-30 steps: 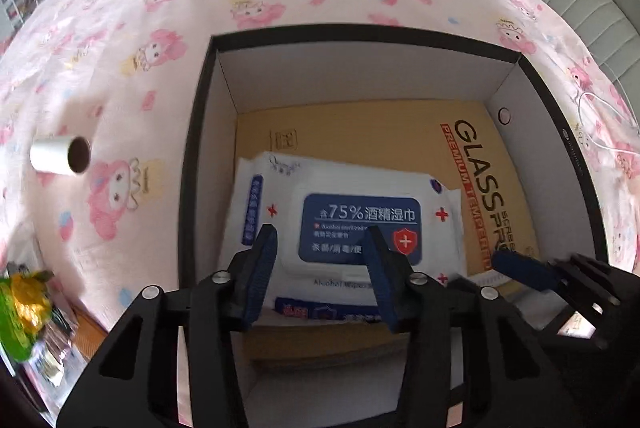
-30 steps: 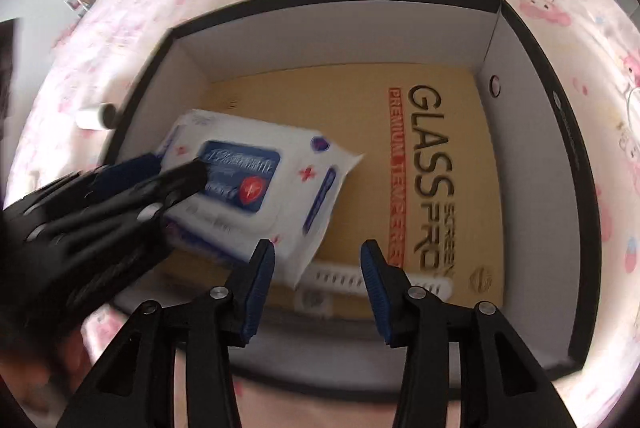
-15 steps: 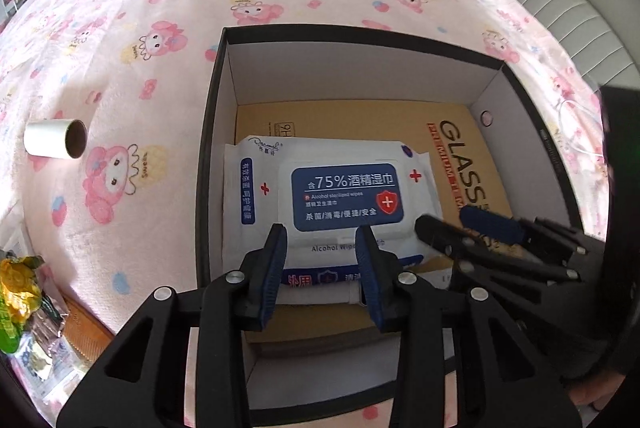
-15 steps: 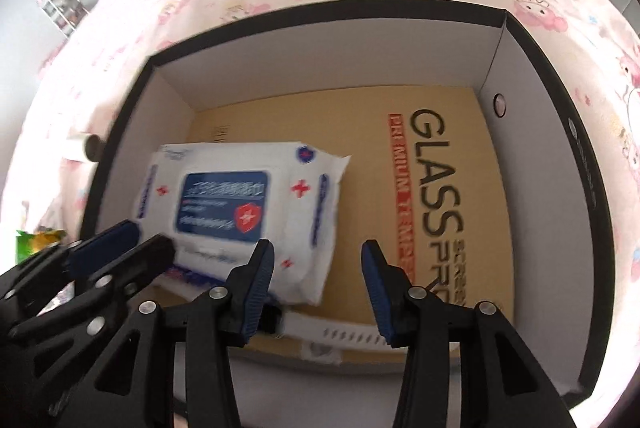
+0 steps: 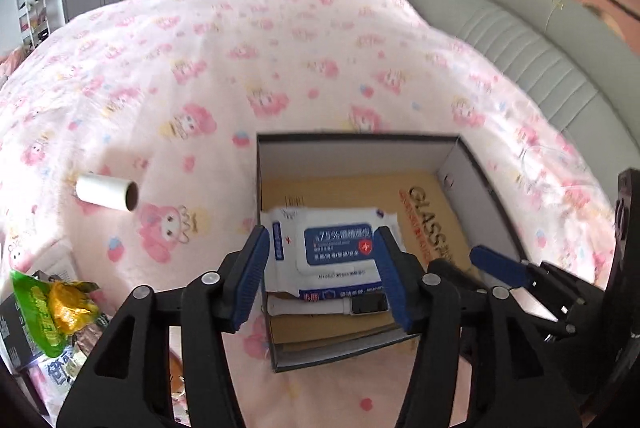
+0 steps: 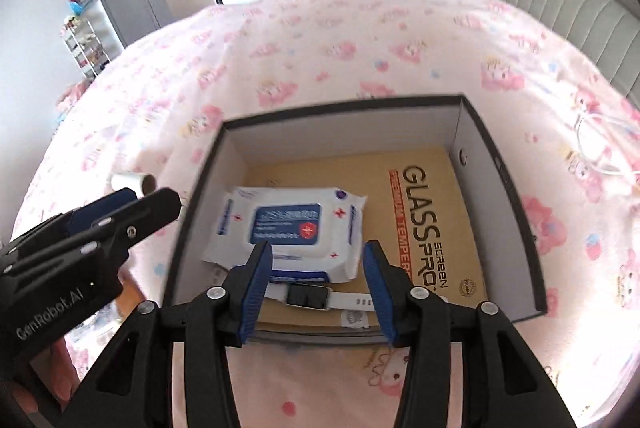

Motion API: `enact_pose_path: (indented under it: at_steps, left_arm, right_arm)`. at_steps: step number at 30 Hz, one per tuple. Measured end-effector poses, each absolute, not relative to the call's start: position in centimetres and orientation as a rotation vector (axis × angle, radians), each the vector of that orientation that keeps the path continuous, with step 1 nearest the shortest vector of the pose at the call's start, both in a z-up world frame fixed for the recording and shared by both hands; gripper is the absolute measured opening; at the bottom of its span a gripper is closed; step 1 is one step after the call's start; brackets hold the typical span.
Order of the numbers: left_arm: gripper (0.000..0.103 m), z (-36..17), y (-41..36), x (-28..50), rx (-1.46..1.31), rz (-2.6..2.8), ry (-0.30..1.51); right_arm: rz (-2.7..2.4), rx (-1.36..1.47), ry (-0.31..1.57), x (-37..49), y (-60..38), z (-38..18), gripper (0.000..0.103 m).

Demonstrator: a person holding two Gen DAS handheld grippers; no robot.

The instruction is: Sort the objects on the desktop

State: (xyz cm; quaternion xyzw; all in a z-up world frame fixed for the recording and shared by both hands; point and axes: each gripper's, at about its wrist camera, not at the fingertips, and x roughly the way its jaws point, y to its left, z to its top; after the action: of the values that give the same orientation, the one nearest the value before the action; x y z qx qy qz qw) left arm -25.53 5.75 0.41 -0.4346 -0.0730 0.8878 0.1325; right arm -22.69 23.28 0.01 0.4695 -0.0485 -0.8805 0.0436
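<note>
Wipes pack (image 6: 292, 228): a white pack with a blue label, lying flat inside the box, toward its left wall; no tool touches it.
Watch (image 6: 316, 296): a white-strapped watch with a dark face, lying flat at the near edge of the wipes pack, its strap partly tucked under the pack.
Screen protector package (image 6: 424, 228): a flat tan package printed "GLASS PRO", covering the box floor beneath the pack and the watch.
Box (image 6: 496, 188): open-topped, black outside and white inside, standing on the bed.
Left tool (image 5: 320, 276): above the near left part of the box, its blue-padded jaws opening, nothing between the pads; the wipes pack shows through the gap, well below.
Right tool (image 6: 316, 292): above the near edge of the box, its jaws opening and nothing gripped; the watch shows through the gap below.
Bed cover (image 5: 280, 68): pink, printed with cartoon figures, spread under the box.
Paper roll (image 5: 107, 191): a white roll with a cardboard core, lying on its side on the cover, well to the left of the box.
Snack bag (image 5: 52, 308): green and yellow, at the lower left edge of the left wrist view, among other packets.
Cable (image 6: 600, 148): thin and white, looped on the cover to the right of the box.
Headboard (image 5: 520, 40): grey, padded, behind the bed on the right.
</note>
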Motion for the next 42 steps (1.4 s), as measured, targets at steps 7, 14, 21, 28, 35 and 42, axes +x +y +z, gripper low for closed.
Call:
enact_pose_path:
  at_steps: [7, 14, 21, 28, 35, 42]
  left_arm:
    - [0.059, 3.8, 3.1, -22.3, -1.137, 2.675, -0.152]
    - [0.063, 6.1, -0.4, -19.6, -1.056, 2.755, -0.151]
    - [0.063, 6.6, -4.7, -17.1, -1.067, 2.826, -0.159]
    - [0.070, 7.1, -8.8, -9.8, -1.012, 2.928, -0.107]
    - [0.070, 3.8, -12.4, -4.5, -1.072, 2.981, -0.230]
    - [0.070, -1.0, -13.8, -2.4, -1.203, 3.022, -0.247]
  right_arm:
    - [-2.746, 1.332, -0.208, -21.0, 20.9, 2.7, 0.049]
    - [-2.738, 1.268, -0.182, -19.4, 17.1, 3.6, 0.053]
    - [-2.705, 1.231, -0.132, -17.7, 12.9, 3.9, 0.053]
    - [-2.628, 1.170, -0.139, -13.3, 8.9, 3.8, 0.053]
    - [-2.612, 1.161, -0.179, -8.9, 6.9, 1.9, 0.053]
    - [-2.629, 1.213, -0.076, -8.0, 4.8, -1.7, 0.053]
